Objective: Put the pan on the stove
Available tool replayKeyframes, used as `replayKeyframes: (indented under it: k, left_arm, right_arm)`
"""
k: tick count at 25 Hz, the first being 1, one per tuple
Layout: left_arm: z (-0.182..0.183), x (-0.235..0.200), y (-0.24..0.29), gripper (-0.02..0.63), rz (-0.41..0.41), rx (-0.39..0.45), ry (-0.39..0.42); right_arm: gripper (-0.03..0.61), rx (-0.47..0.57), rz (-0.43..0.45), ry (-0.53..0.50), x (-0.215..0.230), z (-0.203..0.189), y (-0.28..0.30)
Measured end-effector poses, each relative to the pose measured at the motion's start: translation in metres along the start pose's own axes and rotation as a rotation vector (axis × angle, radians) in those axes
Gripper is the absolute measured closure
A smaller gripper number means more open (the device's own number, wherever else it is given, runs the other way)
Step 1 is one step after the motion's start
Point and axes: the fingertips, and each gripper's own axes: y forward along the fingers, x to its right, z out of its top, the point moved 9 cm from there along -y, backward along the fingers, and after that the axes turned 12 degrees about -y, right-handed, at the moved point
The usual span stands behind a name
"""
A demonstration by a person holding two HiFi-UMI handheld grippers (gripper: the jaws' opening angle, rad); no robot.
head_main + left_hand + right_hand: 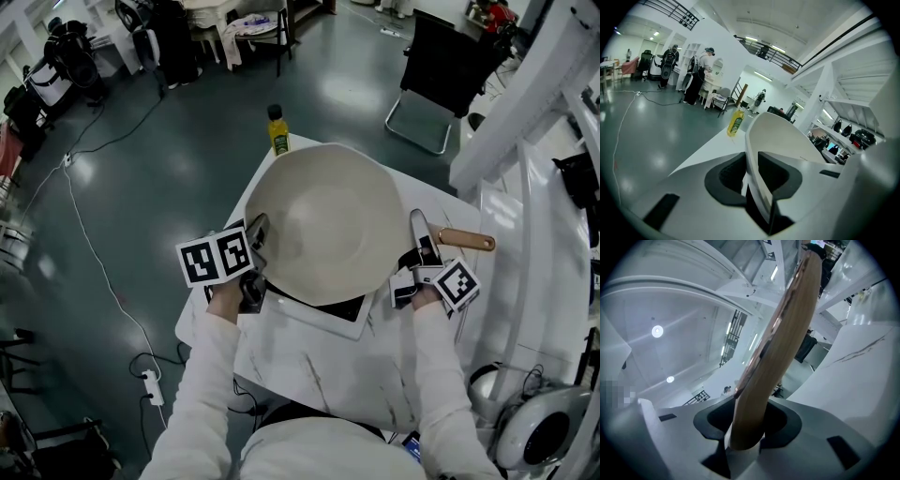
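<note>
A large cream pan (326, 220) hangs tilted over the white table, held from both sides. My left gripper (257, 236) is shut on the pan's left rim; in the left gripper view the thin rim (754, 154) runs between the dark pads of that gripper (752, 180). My right gripper (419, 247) is shut on the pan's wooden handle (467, 240), which rises as a tan bar (778, 333) from between the jaws of that gripper (747, 427). Below the pan's near edge shows part of the stove (330, 309), a black plate in a white frame. The pan hides the rest of it.
A yellow bottle (277, 129) (736, 123) stands at the table's far edge behind the pan. The white marbled table (534, 281) stretches to the right. A black chair (441, 70) stands on the floor beyond. A cable and power strip (150, 384) lie on the floor at left.
</note>
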Motion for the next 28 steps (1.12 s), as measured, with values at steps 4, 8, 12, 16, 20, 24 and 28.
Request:
replayKeyframes:
  k: [4,8,12,16,20,24,28]
  left_arm:
    - [-0.0002,-0.0022,0.0020,0.531,-0.014,-0.006,-0.029]
    - [-0.0011,-0.0050,0.0032,0.531,-0.026,-0.008,-0.053]
    - [-0.0018,-0.0049,0.0049,0.518,-0.039,-0.020,-0.057]
    - [-0.0036,-0.0074,0.0043,0.508,-0.051,-0.016,-0.067]
    - [-0.0035,-0.0072,0.0025,0.508,-0.047,0.001,-0.057]
    - [-0.0034,-0.0080,0.0008,0.492,-0.043,0.019,-0.048]
    - [-0.0034,-0.0076,-0.0004,0.492,-0.039,0.023,-0.045]
  right_arm:
    - [0.410,-0.009,0.005,-0.013,0.0008,0.0017,-0.0002]
    - [0.410,-0.020,0.015,-0.013,0.0007,0.0017,-0.0006]
    - [0.410,-0.015,0.033,0.012,0.0014,0.0028,-0.0024]
    - [0.410,-0.015,0.046,0.031,0.0025,0.0032,-0.0018]
    - [0.410,-0.010,0.045,0.055,0.0042,0.0034,-0.0035]
    - [0.399,-0.026,0.035,0.057,0.0067,0.0029,-0.0052]
    - [0.400,-0.028,0.042,0.054,0.0066,0.0017,-0.0082]
